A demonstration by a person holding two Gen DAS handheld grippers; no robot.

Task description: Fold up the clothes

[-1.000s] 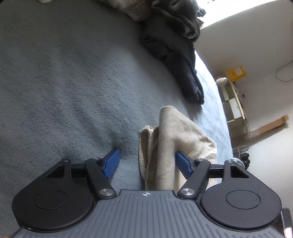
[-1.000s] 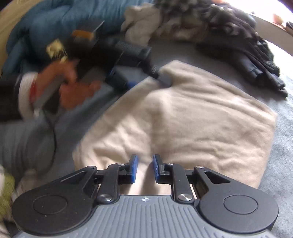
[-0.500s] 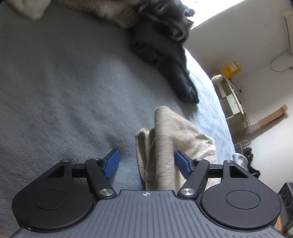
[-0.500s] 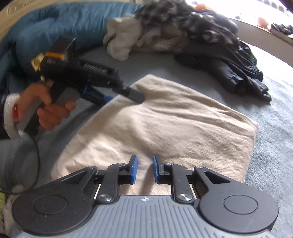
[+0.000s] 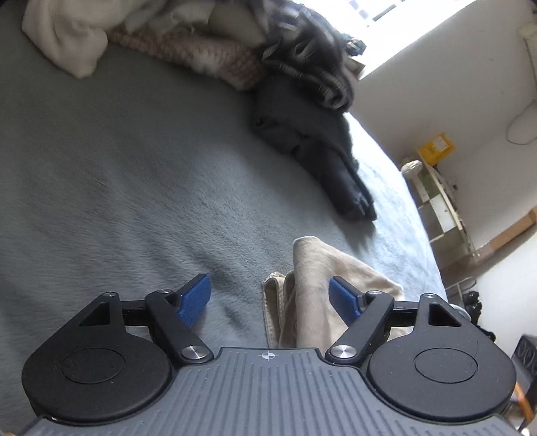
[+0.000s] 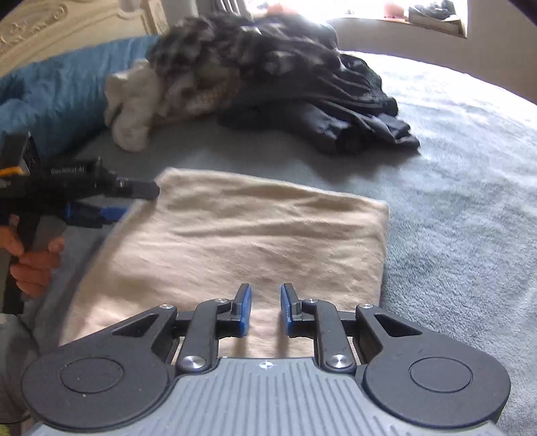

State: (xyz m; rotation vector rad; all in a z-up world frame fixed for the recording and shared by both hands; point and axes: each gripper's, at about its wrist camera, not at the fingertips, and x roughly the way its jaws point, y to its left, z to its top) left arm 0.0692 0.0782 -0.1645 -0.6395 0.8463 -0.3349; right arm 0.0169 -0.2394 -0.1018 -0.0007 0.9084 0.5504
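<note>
Widened over the last moment: jaws of the left gripper (image 5: pixel 270 298), now spread with the raised corner of the folded cream fleece garment (image 6: pixel 241 241) standing between them, just beside the right blue pad (image 5: pixel 342 300) but not pinched. Shifted too: the right-wrist view, now showing the garment squarer on and more of the carved cream headboard (image 6: pixel 67 20). Lying flat on the grey fleece blanket (image 6: pixel 470 174), toward its near edge, one corner lifted at the left side. Right gripper (image 6: pixel 265 310) hovering over the garment's near edge, blue pads set narrowly apart, nothing between them. Bare hand (image 6: pixel 33 265) gripping the left tool's handle. Heaped toward the blanket's far edge: dark grey and checked clothes (image 6: pixel 302 87) beside a white bundle (image 6: pixel 131 110). Blue quilt (image 6: pixel 60 87) at the far left corner.
</note>
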